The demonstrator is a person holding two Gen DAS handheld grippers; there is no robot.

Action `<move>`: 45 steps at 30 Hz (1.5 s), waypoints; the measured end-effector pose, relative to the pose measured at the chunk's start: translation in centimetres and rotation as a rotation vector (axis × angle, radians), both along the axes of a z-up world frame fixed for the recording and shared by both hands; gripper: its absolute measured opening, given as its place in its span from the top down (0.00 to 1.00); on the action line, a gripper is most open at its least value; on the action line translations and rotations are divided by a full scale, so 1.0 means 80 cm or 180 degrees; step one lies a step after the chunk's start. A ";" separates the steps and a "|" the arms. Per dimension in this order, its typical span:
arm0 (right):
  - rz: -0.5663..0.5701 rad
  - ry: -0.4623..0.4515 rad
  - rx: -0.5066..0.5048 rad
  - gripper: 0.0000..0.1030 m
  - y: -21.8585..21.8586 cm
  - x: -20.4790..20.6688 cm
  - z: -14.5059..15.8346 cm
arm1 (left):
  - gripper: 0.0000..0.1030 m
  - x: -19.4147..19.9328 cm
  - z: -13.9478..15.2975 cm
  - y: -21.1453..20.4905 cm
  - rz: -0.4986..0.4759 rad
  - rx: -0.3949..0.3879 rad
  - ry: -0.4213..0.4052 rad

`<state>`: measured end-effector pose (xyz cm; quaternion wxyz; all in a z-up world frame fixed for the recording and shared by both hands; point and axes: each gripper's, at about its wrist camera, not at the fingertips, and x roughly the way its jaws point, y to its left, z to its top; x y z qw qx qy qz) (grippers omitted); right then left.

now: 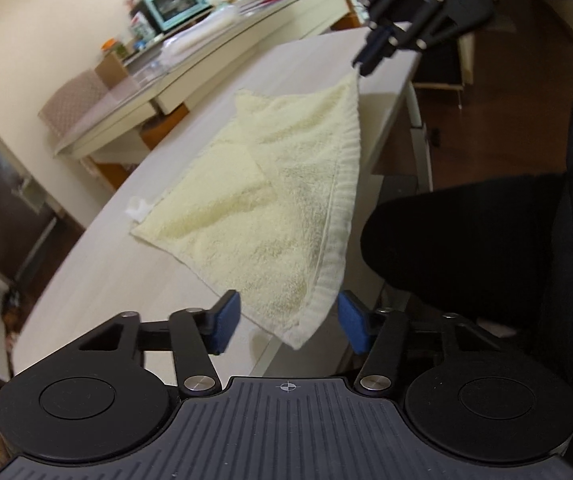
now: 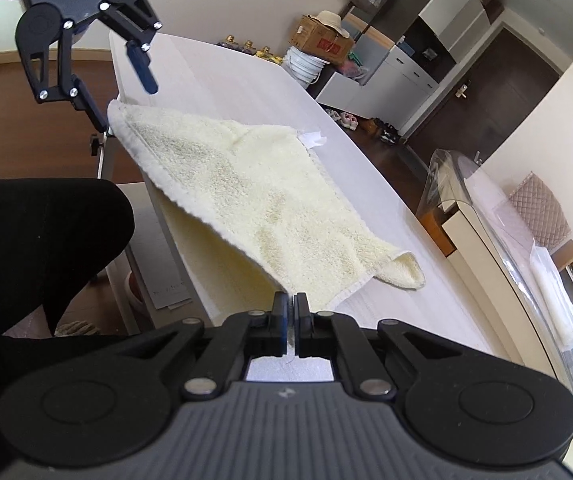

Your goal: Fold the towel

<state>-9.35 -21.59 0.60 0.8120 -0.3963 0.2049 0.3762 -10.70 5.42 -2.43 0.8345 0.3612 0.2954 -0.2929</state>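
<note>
A pale yellow towel (image 1: 270, 184) is seen spread on a whitish counter (image 1: 98, 264), one side hanging over the near edge and its ribbed hem lifted between two corners. The corner in the right wrist view is pinched in the right hand-held gripper (image 2: 291, 312), whose blue pads are pressed shut on the cloth. The other near corner droops between the blue pads (image 1: 226, 322) of the left hand-held gripper (image 1: 290, 322), which stand apart on either side of it with gaps visible, so this corner is not yet clamped. The step in hand is judged to be the taking of the two near corners before the first fold. The next move would call for the left pads to be brought together on the corner, well onto the hem, since a bite on the tip alone could slip; both corners could then be raised and carried across to the far edge. A far corner (image 2: 402, 270) is already turned over on itself and may need flattening. A white tag (image 2: 313, 139) is seen at another far corner. The cloth hanging under the counter edge is largely hidden. A dark-clad limb (image 2: 42, 236) of the person blocks the space below, and the cluttered background is too blurred to be read.
</note>
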 end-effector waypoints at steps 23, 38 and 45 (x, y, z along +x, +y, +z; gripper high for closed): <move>-0.0095 0.0199 -0.0009 0.97 -0.014 -0.012 -0.009 | 0.94 -0.008 -0.005 -0.021 -0.0356 0.0680 -0.0163; 0.0023 0.0095 0.0189 0.71 -0.022 -0.040 -0.008 | 0.95 0.016 0.049 -0.002 -0.0169 -0.0009 -0.0035; 0.0212 -0.0086 -0.0004 0.60 0.010 -0.032 -0.034 | 0.95 0.007 0.065 0.016 -0.0142 -0.0091 0.0041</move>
